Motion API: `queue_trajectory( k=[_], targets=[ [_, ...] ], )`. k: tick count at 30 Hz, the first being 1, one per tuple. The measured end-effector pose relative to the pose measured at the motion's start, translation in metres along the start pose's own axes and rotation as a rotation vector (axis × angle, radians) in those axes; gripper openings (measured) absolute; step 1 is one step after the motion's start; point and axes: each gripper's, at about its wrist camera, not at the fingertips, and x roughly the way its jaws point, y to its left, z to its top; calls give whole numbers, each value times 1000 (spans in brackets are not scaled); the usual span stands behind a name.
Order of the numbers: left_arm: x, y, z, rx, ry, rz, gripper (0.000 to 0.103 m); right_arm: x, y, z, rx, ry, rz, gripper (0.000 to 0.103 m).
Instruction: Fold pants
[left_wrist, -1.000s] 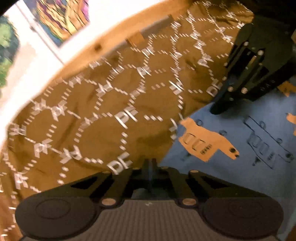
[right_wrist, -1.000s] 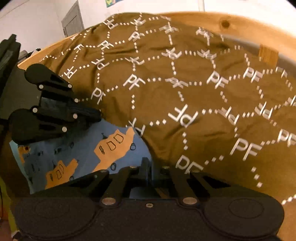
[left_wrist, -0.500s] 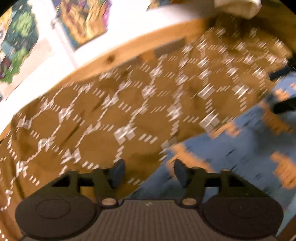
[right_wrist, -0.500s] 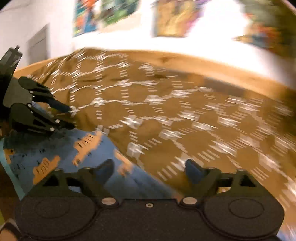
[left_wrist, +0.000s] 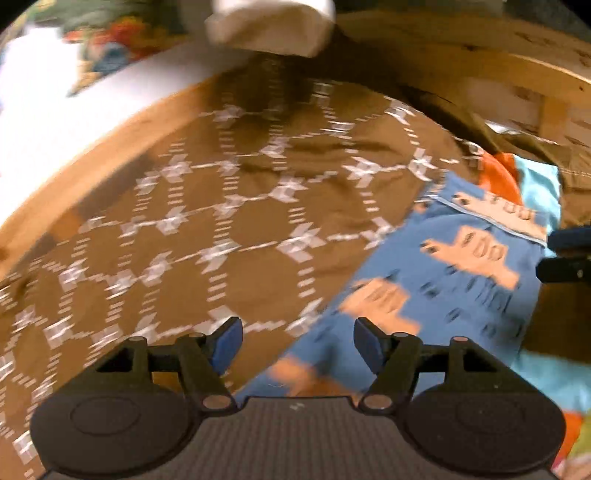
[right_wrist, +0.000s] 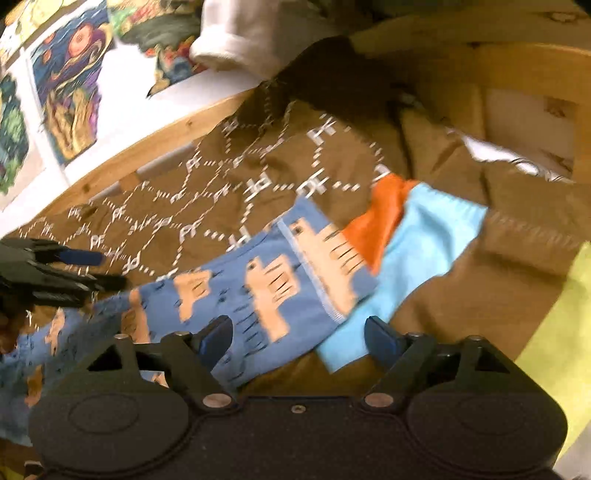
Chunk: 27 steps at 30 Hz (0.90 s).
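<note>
Both tongs have let go; pants (right_wrist: 266, 291) lie on bedspread (right_wrist: 207, 199).

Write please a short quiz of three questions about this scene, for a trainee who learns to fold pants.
1. True or false: the left gripper pinches the pants.
2. What lies under the pants? A) a brown blanket B) a bare floor C) a white towel
3. Which colour shows inside the pants at the waist, beside the light blue?

Key
1. False: the jaws stand apart and are opening, and the pads press on nothing.
2. A
3. Orange
</note>
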Motion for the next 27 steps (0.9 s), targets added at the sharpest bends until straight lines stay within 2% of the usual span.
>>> queue_trajectory(
  k=[3,5,8,11,12,13,14,16,18,22,27],
  targets=[
    [26,-22,10,51,4,-13,72,-1,-7,7,6,-16,1,78],
    [42,-33,12,95,20,7,72,4,-13,9,16,-11,23,78],
    [60,-40,9,126,51,49,77,8,-21,13,9,0,29,68],
    [64,-43,8,124,47,62,79,12,-29,17,25,3,24,54],
    [62,-42,9,119,50,58,79,14,-31,19,40,4,24,47],
    [59,-40,10,106,54,51,78,16,-32,19,59,1,28,34],
    [54,-37,15,79,59,43,77,16,-34,19,81,-2,39,29],
    [42,-23,26,-16,51,12,77,11,-35,18,99,-22,46,18],
    [30,-13,36,-115,43,-47,77,1,-24,16,24,-67,27,11],
    [16,-11,62,-201,43,-168,75,-4,7,9,-183,-106,-18,11],
    [16,-30,87,-276,87,-316,75,-3,24,2,-314,-121,-48,12]
  ],
)
